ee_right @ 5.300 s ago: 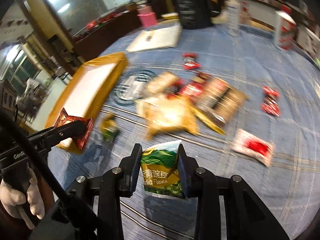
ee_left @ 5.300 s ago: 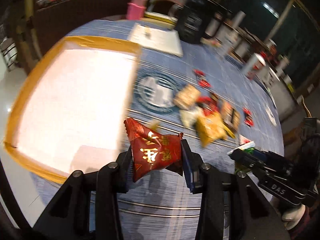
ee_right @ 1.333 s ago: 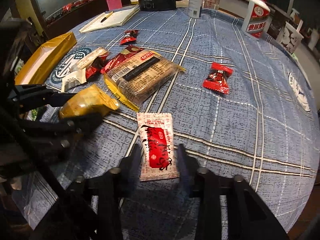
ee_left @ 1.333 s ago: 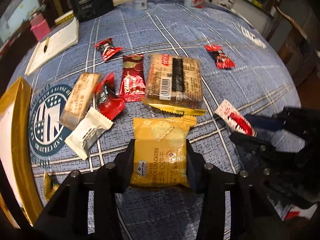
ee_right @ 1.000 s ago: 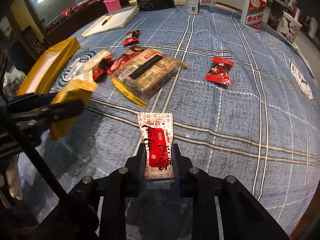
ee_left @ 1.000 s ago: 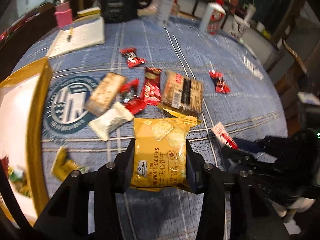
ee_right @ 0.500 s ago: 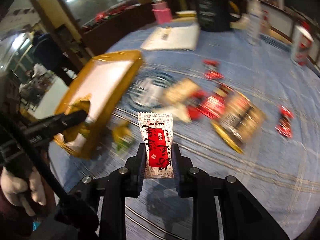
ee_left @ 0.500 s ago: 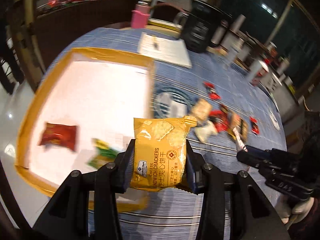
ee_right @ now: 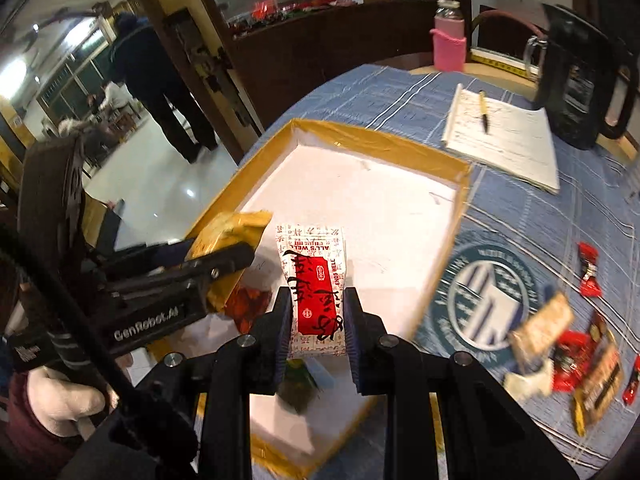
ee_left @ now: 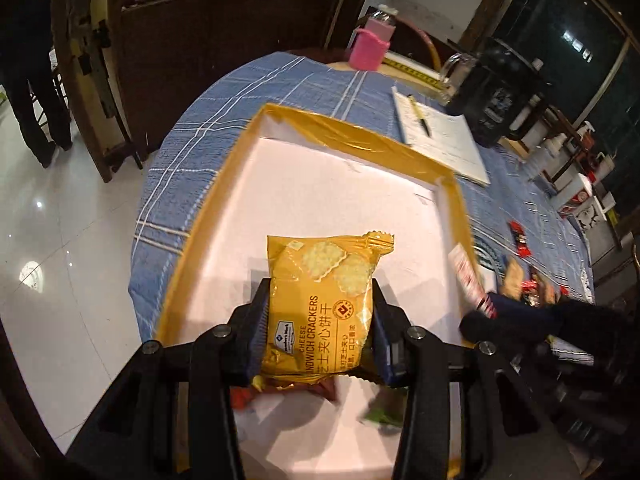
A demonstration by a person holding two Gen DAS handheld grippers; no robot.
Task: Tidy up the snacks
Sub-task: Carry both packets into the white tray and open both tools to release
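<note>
While both grippers hang over the tray (ee_left: 224, 200), each grips a snack. Left gripper (ee_left: 320, 320) is clamped on the cracker pack (ee_left: 324, 300), yellow, upright between the pads, above the tray's white floor. Right gripper (ee_right: 316, 316) is clamped on the sachet (ee_right: 316, 284), white with a red label, also upright and over the tray (ee_right: 460, 216). Left gripper (ee_right: 224, 260) shows at left in the right wrist view, cracker pack (ee_right: 228, 232) in it, near the tray's left wall. Tray floor holds a red packet (ee_right: 250, 304) and a green one (ee_right: 298, 388), both blurred and partly hidden behind the fingers. Tray sits on the blue checked tablecloth (ee_left: 280, 84). More snacks (ee_right: 568, 344) lie loose on the cloth to the right of the tray, well apart from it. Notepad (ee_right: 504, 140) with pen lies beyond the tray, beside a black jug (ee_right: 580, 76); pink bottle (ee_right: 448, 40) at the far edge. Gloved hand (ee_right: 68, 400), probably, holds the left handle.
</note>
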